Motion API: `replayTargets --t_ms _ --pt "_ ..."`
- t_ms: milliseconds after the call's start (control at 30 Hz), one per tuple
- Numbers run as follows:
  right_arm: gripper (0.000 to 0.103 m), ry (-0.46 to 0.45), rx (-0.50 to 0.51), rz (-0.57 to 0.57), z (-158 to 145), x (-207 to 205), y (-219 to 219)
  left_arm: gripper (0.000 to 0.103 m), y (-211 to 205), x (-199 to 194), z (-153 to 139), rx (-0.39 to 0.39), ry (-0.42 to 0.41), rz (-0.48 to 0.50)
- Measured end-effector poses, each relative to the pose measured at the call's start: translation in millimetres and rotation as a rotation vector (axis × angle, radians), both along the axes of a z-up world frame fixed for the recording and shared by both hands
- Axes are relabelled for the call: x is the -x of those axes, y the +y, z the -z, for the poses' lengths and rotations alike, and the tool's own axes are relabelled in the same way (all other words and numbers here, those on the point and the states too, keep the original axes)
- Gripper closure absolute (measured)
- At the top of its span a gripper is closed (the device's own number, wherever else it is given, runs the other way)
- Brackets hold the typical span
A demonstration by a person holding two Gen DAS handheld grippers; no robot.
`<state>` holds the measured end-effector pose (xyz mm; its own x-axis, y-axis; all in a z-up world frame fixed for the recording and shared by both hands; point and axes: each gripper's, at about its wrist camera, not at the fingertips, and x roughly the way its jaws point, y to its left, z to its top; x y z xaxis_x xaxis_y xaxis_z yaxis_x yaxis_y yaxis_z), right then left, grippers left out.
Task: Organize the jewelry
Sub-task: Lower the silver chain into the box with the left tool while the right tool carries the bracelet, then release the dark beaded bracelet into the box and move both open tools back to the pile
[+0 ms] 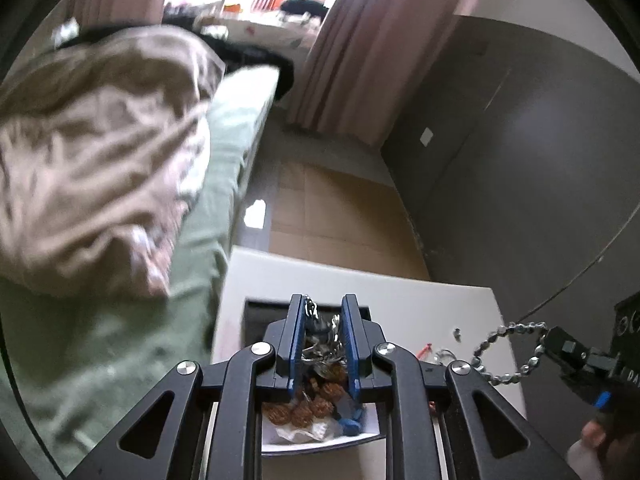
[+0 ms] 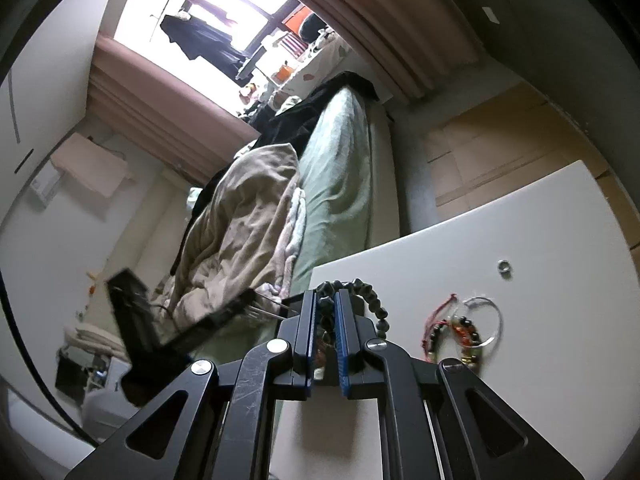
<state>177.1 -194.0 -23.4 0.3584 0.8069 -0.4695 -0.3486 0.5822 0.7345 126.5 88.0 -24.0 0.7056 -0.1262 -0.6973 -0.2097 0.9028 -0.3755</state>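
On my left wrist view, the left tool point(image 1: 323, 308) sits with its blue-padded fingers point(image 1: 297, 332) narrowed to a small gap, pinching a silver chain point(image 1: 311, 312) between them, above a black tray point(image 1: 256, 316) on the white desk point(image 1: 420, 300). Beneath the fingers I see a heap of jewelry point(image 1: 316, 396): silver pieces, brown woven pieces and a blue item, resting on a white box rim point(image 1: 320, 446); whether this heap lies inside the tray I cannot tell. At the right edge, my right tool point(image 1: 560, 350) holds a beaded chain point(image 1: 508, 354) that hangs in a loop over the desk. On my right wrist view, the right tool point(image 2: 325, 300) is nearly closed, its fingers point(image 2: 309, 320) clamped on that dark beaded chain point(image 2: 372, 300), which arcs out to the right. Further right on the desk point(image 2: 520, 220) lie a red cord point(image 2: 436, 312), a bead bracelet point(image 2: 468, 332), a wire hoop point(image 2: 486, 316) and, farther away, a small ring point(image 2: 504, 267). A bed point(image 2: 340, 184) with a crumpled blanket point(image 2: 240, 220) stands to the left.
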Motion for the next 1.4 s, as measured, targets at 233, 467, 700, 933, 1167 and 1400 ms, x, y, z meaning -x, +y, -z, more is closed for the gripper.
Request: replayTargets --t_ms 233,467,700,933,1167,1400 --pt "0.093 -0.016 -0.092 -0.053 2.1 2.5 34.0 0.021 17.0 15.4 -15.6 0.017 -0.083 -0.045" --pt "0.093 -0.007 -0.120 -0.113 10.8 6.1 78.0 0.021 47.0 32.9 -25.9 0.046 -0.107 -0.092" --pt "0.087 0.005 -0.064 -0.146 19.8 5.5 121.5 0.021 68.2 44.9 -32.3 0.069 -0.141 -0.139" --pt "0.050 0.066 0.057 -0.055 33.3 -6.5 106.3 0.021 57.9 44.2 -38.3 0.033 -0.158 -0.110" --pt "0.050 0.021 0.105 0.019 12.9 -3.9 64.6 0.021 35.8 38.8 -38.9 0.009 -0.158 -0.064" --pt "0.050 0.034 0.243 0.122 6.7 -7.4 18.1 0.021 -1.9 26.5 -37.6 -0.026 -0.148 0.022"
